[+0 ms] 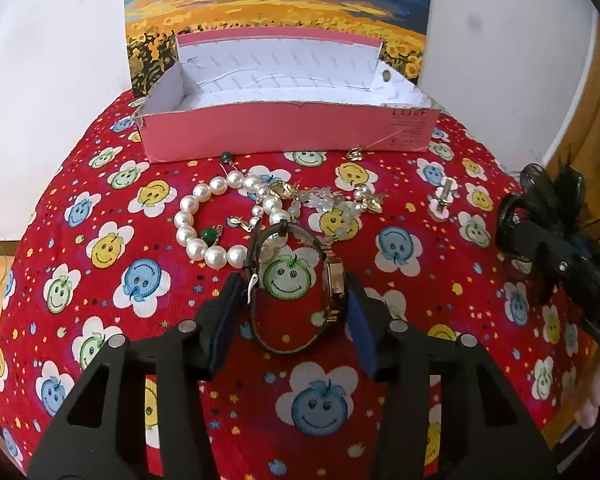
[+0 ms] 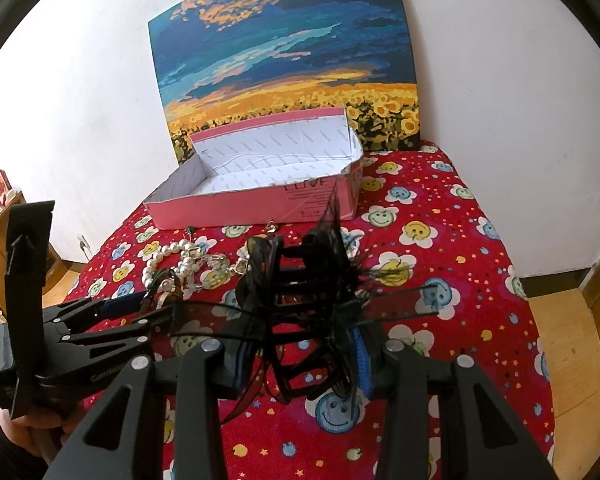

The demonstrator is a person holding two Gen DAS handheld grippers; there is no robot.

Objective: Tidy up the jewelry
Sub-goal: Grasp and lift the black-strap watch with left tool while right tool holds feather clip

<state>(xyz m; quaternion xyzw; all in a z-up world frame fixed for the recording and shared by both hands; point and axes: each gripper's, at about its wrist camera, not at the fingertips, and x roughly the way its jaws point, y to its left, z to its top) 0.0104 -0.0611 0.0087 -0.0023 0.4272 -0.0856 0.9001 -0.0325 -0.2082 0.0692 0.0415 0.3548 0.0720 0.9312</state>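
Wristwatch (image 1: 296, 296) lies looped on the red cloth (image 1: 100, 320) between the left gripper (image 1: 292, 312) pads, seemingly not yet pinched; right gripper (image 2: 300, 344) clamps a black feathered hairpiece (image 2: 300, 280), pink box (image 1: 284, 128) beyond.

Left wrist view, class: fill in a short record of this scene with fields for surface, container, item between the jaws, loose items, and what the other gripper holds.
surface: red cloth printed with smiley flowers
container: open pink box, nothing visible inside
left gripper: jaws on either side of a wristwatch lying on the cloth, pads close to it or just touching
loose items: pearl bracelet, green bead earrings, gold pieces
right gripper: jaws closed on a black feathered hair clip
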